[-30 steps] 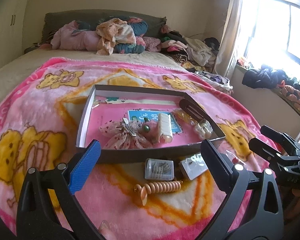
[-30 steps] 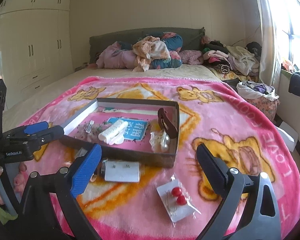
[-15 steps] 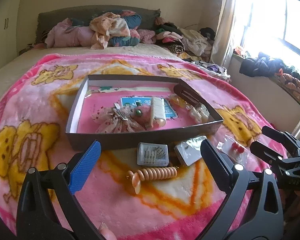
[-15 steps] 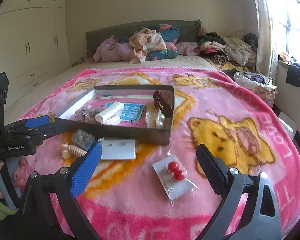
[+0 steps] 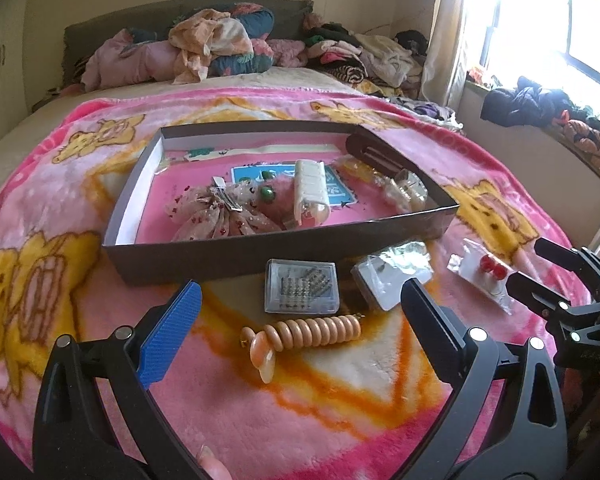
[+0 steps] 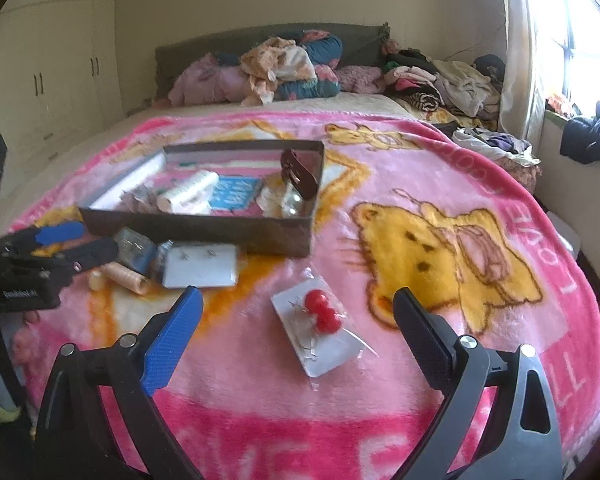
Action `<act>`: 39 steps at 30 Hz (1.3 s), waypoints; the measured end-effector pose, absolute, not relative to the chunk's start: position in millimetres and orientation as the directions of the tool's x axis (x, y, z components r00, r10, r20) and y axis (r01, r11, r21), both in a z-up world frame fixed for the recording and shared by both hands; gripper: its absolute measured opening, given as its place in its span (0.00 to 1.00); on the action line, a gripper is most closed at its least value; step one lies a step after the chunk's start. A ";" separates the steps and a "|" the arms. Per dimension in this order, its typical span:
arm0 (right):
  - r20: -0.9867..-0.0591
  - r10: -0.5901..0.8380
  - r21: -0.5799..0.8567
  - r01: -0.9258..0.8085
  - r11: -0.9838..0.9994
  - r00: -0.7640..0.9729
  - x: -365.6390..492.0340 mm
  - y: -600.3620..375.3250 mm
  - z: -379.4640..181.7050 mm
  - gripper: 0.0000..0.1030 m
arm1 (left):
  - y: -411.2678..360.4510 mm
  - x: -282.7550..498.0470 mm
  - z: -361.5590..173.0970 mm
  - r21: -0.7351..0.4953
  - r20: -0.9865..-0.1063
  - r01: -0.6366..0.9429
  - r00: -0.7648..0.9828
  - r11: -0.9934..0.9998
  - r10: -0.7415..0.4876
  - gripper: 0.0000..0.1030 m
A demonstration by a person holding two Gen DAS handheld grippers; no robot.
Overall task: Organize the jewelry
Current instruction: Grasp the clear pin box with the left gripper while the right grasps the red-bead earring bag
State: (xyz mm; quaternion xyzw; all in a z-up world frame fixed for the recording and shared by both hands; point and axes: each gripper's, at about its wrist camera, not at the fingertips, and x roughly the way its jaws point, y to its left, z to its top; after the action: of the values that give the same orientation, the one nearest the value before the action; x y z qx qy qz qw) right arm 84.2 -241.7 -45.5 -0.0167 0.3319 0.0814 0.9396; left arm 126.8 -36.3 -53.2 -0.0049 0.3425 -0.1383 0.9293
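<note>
Ahead of my grippers I saw a bed under a pink bear-print blanket (image 6: 440, 184), clothes heaped (image 5: 220, 46) against its dark headboard (image 6: 220, 42). Cream wardrobes (image 6: 52, 60) stood off left; a bright window (image 5: 548, 20) glared at right.

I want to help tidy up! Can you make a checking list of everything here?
Surface: pink bear blanket on a bed.
Job's things: dark box holding hair bits; outside it lie clear case, white card, peach spiral clip, red bead packet.
Clutter: clothes pile by the headboard.
Grippers: left tool open, empty; right tool open, empty.
Cables: nothing seen.
Surroundings: window, wardrobe.
</note>
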 end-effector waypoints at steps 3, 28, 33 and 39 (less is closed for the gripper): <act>-0.645 0.128 0.014 -0.156 0.988 0.753 89.9 -244.0 -52.8 0.90 | -37.4 132.6 -57.2 -0.097 -0.645 0.250 0.722 0.963 -0.252 0.89; -0.736 0.113 0.036 -0.129 0.991 0.667 128.8 -252.9 -86.7 0.83 | -47.0 160.0 -78.9 -0.100 -0.711 0.254 0.658 0.962 -0.247 0.36; -0.738 0.115 0.022 -0.146 0.989 0.665 126.9 -248.7 -88.5 0.67 | -47.7 160.3 -79.3 -0.101 -0.711 0.253 0.658 0.962 -0.248 0.36; -0.728 0.141 0.053 -0.151 0.987 0.671 121.8 -252.1 -84.2 0.36 | -50.8 159.9 -78.7 -0.115 -0.706 0.263 0.657 0.958 -0.265 0.36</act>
State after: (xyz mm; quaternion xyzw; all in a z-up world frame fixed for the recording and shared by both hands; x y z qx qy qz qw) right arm 121.8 -252.1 -84.2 -0.0061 0.3979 0.0800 0.9139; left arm 159.9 -50.8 -78.7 -0.0015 0.3880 -0.1448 0.9102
